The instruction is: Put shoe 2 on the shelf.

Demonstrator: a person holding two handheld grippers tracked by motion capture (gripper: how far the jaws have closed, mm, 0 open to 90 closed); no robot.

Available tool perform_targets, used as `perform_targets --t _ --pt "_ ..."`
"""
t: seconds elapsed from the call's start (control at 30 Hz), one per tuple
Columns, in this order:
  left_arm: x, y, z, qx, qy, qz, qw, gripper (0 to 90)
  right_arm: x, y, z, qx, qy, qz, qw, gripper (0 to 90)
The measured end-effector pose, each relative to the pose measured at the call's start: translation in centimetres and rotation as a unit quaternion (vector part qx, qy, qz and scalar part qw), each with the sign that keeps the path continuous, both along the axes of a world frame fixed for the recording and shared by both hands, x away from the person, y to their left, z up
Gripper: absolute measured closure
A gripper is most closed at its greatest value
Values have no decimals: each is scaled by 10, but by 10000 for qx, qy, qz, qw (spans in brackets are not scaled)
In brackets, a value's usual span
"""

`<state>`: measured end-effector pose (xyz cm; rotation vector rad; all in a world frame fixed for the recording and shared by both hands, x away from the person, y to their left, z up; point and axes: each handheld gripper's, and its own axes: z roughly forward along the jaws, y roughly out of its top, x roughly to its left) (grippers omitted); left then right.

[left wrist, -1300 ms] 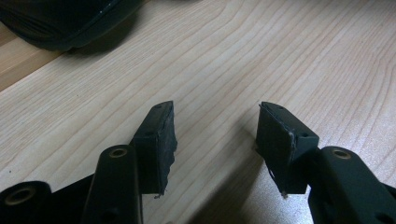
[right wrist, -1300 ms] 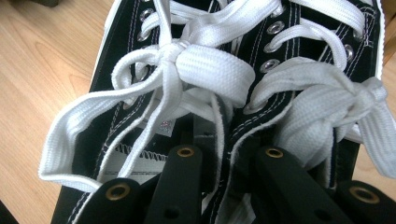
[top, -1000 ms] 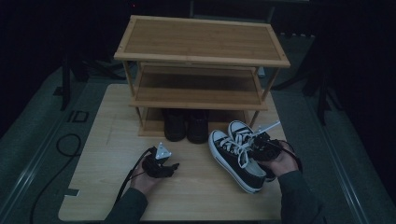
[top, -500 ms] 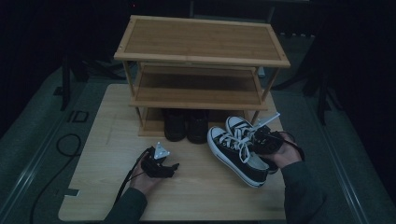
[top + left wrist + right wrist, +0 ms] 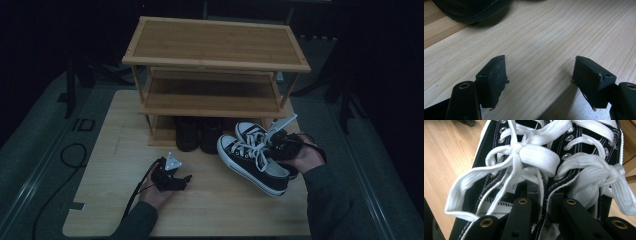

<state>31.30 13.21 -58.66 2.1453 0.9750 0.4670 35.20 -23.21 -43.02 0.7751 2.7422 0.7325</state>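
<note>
- The right gripper has its jaws clenched on the pair of sneakers, in front of the shoe rack.
- The left gripper has its jaws released, just opened, with nothing between them, above the desk.

2 sneakers, 2 dark shoes, 1 rack

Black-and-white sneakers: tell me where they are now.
In the high view the black-and-white sneakers sit right of centre, pinched by the right gripper, beside the dark shoes under the wooden rack.

High view above the table, facing forward-down; gripper views close, probably sharing its wood.
</note>
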Motion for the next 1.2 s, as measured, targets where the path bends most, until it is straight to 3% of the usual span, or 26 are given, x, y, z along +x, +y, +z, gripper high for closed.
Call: perform_targets --t 0.2,0.67,1.2 --pt "0 -1 0 4 -3 8 10000 272 2 2 5 -92 -21 207 9997 839" --pt "0 -1 0 1 -1 14 10000 269 -2 5 17 -41 11 616 9981 839" --pt "0 -1 0 -3 0 17 10000 269 -8 8 32 -102 -56 1045 9945 839"
